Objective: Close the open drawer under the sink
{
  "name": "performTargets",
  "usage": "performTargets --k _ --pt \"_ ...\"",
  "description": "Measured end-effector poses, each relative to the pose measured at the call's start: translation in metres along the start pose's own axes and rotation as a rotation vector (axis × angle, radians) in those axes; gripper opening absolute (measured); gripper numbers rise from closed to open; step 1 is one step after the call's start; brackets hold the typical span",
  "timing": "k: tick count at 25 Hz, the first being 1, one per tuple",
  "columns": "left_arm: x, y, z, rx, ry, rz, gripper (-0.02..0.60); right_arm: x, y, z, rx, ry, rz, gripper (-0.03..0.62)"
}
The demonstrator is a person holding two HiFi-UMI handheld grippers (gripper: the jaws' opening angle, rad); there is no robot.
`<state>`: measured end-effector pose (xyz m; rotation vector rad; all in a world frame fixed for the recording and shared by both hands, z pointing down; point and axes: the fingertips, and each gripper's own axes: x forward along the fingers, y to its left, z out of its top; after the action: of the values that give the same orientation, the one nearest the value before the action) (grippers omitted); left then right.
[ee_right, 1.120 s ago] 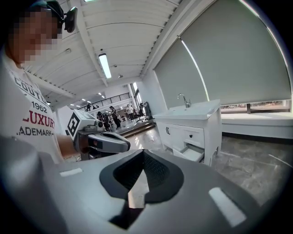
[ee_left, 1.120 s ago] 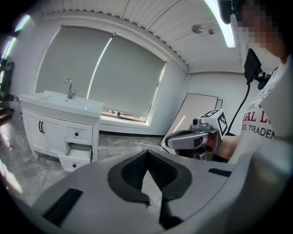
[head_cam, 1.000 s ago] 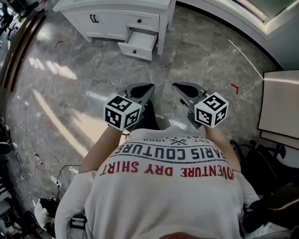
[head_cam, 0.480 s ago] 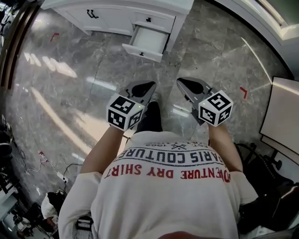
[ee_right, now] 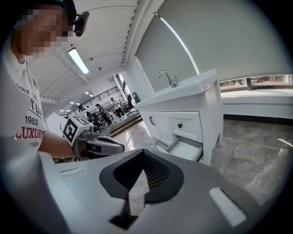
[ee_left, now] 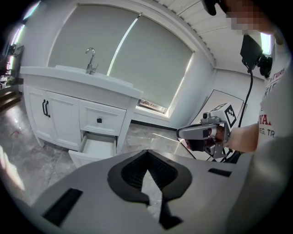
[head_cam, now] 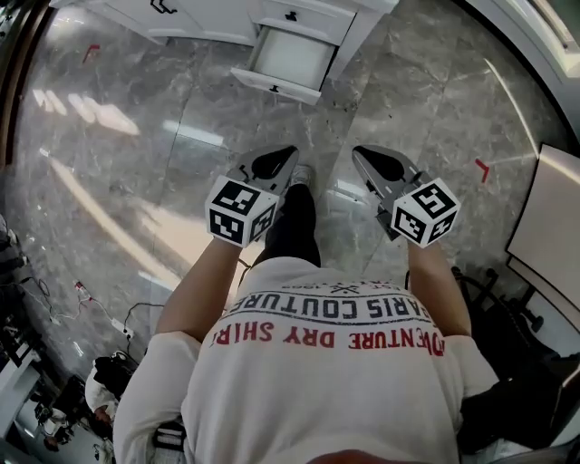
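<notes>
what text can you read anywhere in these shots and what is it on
"ARIS COUTURE": dark print on the white shirt, upside down in the head view, start hidden.
"DVENTURE DRY SHIRT": red print below it on the shirt.
"1962", "LUXUR": same shirt, right gripper view.
Smaller shirt lines: too blurred to read.

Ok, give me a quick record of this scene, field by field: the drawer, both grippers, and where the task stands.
drawer: open, pulled out of the vanity, looks empty
upper drawer: shut
left gripper: jaws together, holds nothing, over the floor, well short of the drawer
right gripper: jaws together, holds nothing, beside the left gripper
task: not done; neither gripper touches the drawer
</notes>
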<state>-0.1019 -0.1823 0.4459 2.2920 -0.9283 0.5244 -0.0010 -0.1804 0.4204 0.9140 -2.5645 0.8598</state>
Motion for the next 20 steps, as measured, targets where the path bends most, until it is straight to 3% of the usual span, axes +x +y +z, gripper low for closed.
performTargets --k 8,15,20 --pt "0.052 0.066 -0.068 0.029 0.061 0.122 0.002 0.029 -0.043 -0.063 0.081 0.029 -0.045 0.002" --pt "0.091 0.137 -0.088 0.0 0.089 0.183 0.002 0.067 -0.079 -0.088 0.1 0.077 -0.077 0.002" --pt "0.115 0.165 -0.107 0.043 0.115 0.233 0.002 0.085 -0.099 -0.097 0.099 0.077 -0.147 0.002"
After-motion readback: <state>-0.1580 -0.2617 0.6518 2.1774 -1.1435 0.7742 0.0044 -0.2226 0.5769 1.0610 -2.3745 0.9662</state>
